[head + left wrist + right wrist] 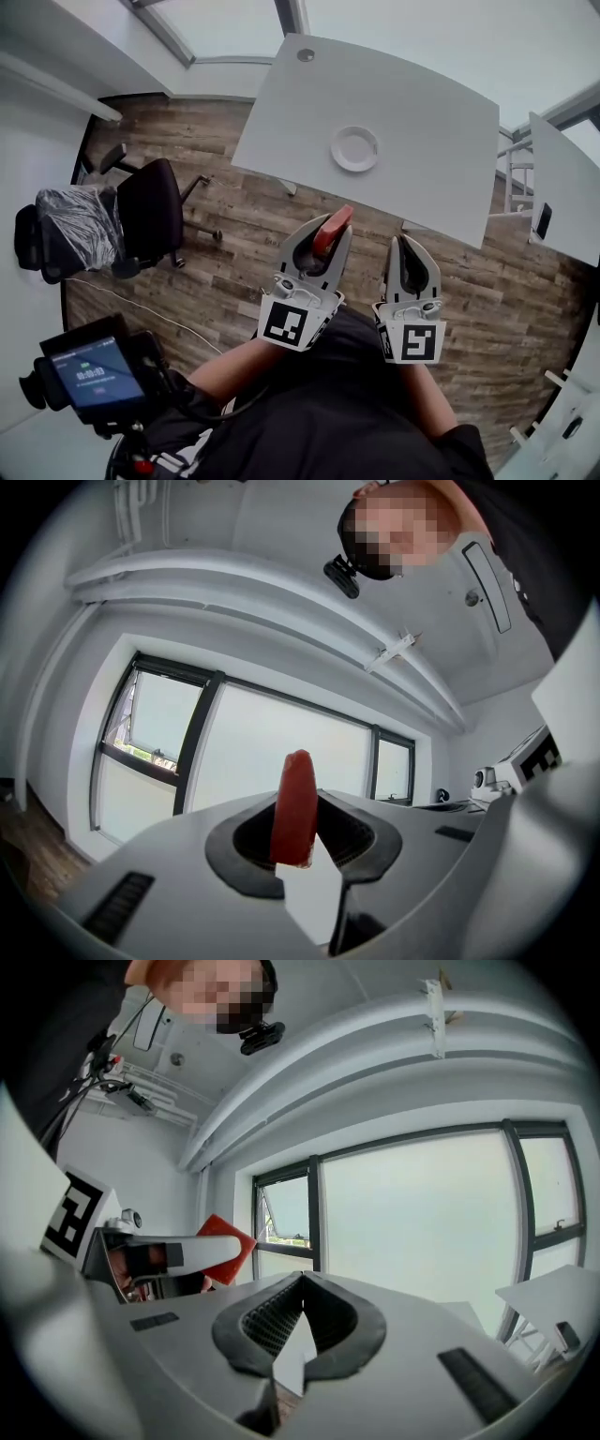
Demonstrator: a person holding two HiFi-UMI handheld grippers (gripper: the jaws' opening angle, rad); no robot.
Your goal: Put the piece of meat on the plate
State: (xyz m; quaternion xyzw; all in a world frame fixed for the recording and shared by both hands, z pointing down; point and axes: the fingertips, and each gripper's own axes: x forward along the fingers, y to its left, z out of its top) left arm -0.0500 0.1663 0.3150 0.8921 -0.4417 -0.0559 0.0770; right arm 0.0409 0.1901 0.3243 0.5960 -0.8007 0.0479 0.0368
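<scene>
A red slab of meat (331,231) is clamped in my left gripper (328,246), which is shut on it; in the left gripper view the meat (294,808) stands upright between the jaws. The white plate (354,148) lies on the white table (422,103) ahead of both grippers, apart from them. My right gripper (405,251) is beside the left one over the floor, shut with nothing in it; its tips meet in the right gripper view (302,1309). That view also shows the meat (223,1242) at the left gripper's tip.
A black office chair (150,211) and a plastic-wrapped chair (70,225) stand on the wooden floor at left. A second white table (567,187) is at right. A handheld device with a screen (94,373) is at lower left. Windows fill both gripper views.
</scene>
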